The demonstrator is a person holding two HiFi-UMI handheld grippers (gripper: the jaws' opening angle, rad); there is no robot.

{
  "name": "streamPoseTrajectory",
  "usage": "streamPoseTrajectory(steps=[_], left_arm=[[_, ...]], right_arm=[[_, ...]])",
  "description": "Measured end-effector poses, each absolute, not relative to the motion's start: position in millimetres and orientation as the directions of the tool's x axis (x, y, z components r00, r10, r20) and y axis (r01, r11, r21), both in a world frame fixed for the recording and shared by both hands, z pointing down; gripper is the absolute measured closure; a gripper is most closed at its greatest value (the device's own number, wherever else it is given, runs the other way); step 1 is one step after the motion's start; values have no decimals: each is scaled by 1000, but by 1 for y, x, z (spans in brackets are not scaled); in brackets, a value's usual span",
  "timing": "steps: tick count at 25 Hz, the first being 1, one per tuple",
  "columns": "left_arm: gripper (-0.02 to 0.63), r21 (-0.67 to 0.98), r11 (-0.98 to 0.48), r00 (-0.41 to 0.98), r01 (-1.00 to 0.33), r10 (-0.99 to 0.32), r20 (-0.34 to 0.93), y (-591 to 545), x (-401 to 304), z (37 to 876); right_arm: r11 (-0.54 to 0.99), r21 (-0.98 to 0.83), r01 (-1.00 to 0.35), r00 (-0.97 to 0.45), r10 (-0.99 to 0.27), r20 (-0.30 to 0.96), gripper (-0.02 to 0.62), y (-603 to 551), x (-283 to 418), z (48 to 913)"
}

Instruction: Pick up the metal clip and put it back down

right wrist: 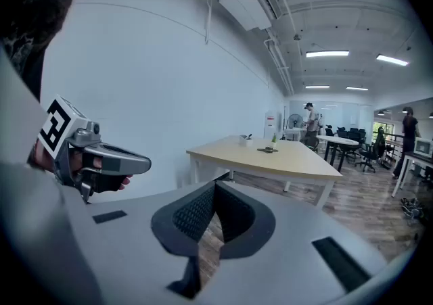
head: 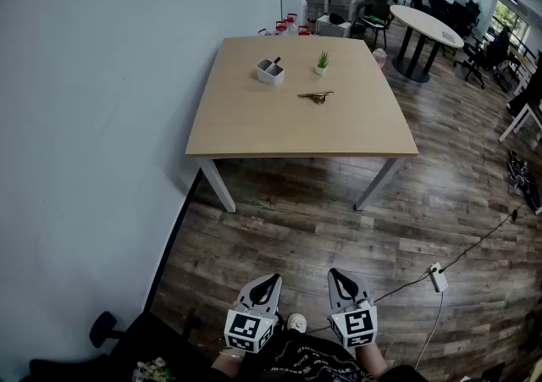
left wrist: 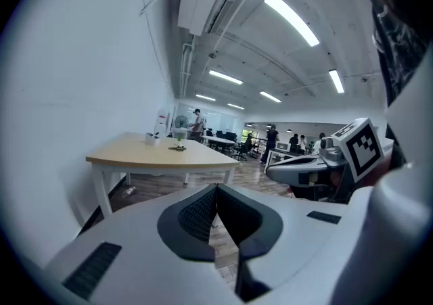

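The metal clip (head: 316, 96) lies on the worktop (head: 254, 126) in the upper centre of the frame, its long axis running left to right; which end leads is too small to tell. The left tool (head: 271, 280) and right tool (head: 337, 275) sit at the bottom edge, well apart from it, jaws together and empty, arms cut off.

Two grippers are in view: the left gripper (head: 272, 278) and the right gripper (head: 334, 274). Well ahead of their fingers (head: 266, 290) stands one bench (head: 254, 130). It carries one metal clip (head: 317, 96), one white holder (head: 270, 72) and one small potted plant (head: 322, 62). Farther off stands one round table (head: 432, 24).
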State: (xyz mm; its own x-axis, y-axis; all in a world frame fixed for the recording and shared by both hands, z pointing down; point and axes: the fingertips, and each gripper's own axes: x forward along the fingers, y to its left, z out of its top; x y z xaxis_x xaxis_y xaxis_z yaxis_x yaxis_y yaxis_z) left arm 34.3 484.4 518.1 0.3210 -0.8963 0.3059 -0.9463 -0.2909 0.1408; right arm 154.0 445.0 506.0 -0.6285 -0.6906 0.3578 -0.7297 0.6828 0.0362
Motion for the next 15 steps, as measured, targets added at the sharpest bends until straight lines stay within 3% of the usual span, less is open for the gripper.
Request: streamPoseTrajectory(steps=[15], left_arm=[[597, 137, -294, 322, -946, -903, 284, 478, 30, 512]], right_arm=[[658, 31, -752, -610, -714, 345, 580, 437, 159, 504]])
